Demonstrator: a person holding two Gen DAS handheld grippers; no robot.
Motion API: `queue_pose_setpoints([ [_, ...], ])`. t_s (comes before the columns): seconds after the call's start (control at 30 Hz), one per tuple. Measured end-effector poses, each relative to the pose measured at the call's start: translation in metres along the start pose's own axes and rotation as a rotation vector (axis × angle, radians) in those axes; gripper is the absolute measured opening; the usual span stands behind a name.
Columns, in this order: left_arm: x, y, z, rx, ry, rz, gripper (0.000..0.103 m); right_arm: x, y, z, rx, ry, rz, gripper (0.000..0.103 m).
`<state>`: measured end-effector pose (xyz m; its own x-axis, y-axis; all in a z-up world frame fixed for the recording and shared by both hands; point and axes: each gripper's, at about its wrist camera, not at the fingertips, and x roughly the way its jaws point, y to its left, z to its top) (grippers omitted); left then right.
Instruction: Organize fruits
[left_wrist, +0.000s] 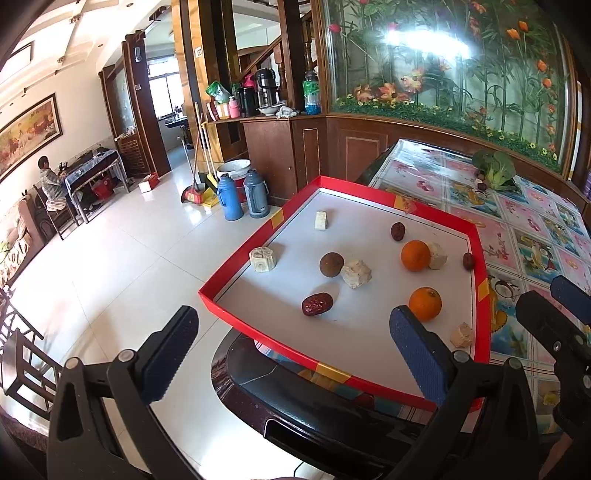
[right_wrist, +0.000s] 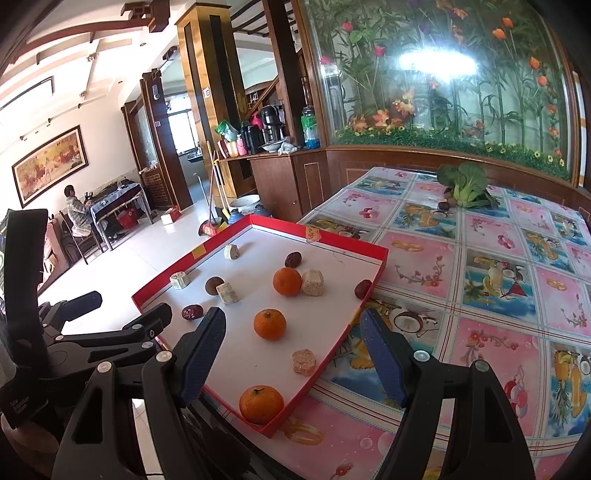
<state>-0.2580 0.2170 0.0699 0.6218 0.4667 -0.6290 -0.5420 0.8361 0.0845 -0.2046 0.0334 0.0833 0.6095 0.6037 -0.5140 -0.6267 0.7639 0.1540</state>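
Note:
A red-rimmed tray (left_wrist: 436, 210) (right_wrist: 351, 243) with a white floor lies on the table's left corner. In it are three oranges (right_wrist: 287, 281) (right_wrist: 270, 324) (right_wrist: 261, 404), three red dates (right_wrist: 192, 312) (right_wrist: 293, 259) (right_wrist: 363, 289), a brown round fruit (right_wrist: 214, 285) and several beige blocks (right_wrist: 313, 282). My left gripper (left_wrist: 293, 354) is open at the tray's near edge, with an orange (left_wrist: 425, 303) by its right finger and a date (left_wrist: 317, 304) ahead. My right gripper (right_wrist: 293, 354) is open above the tray's near right corner. Nothing is held.
A flowered tablecloth (right_wrist: 480, 295) covers the table right of the tray. A bok choy (right_wrist: 465, 184) with small dark fruits (right_wrist: 445, 203) lies at the far side. Flasks (left_wrist: 231, 197) stand on the tiled floor to the left. A person (left_wrist: 50, 181) sits far off.

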Motion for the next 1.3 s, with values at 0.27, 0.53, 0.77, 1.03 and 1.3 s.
queue_pose_setpoints([
  [0.27,0.0,0.002,-0.001,0.007,0.004,-0.009,0.103,0.001,0.003,0.001,-0.004,0.0,-0.001,0.075],
  [0.53,0.0,0.002,-0.003,0.011,0.0,-0.013,0.103,0.001,0.004,0.001,-0.006,-0.003,-0.004,0.075],
  [0.77,0.005,-0.001,-0.01,0.016,0.022,-0.043,0.103,0.0,0.001,0.007,-0.002,-0.022,-0.029,0.075],
  [1.03,0.009,0.001,-0.014,0.01,0.04,-0.056,0.103,0.007,0.004,0.003,-0.01,0.0,-0.028,0.075],
  [1.3,0.011,0.004,-0.017,0.005,0.034,-0.088,0.103,0.007,0.014,0.004,-0.042,-0.003,-0.043,0.075],
])
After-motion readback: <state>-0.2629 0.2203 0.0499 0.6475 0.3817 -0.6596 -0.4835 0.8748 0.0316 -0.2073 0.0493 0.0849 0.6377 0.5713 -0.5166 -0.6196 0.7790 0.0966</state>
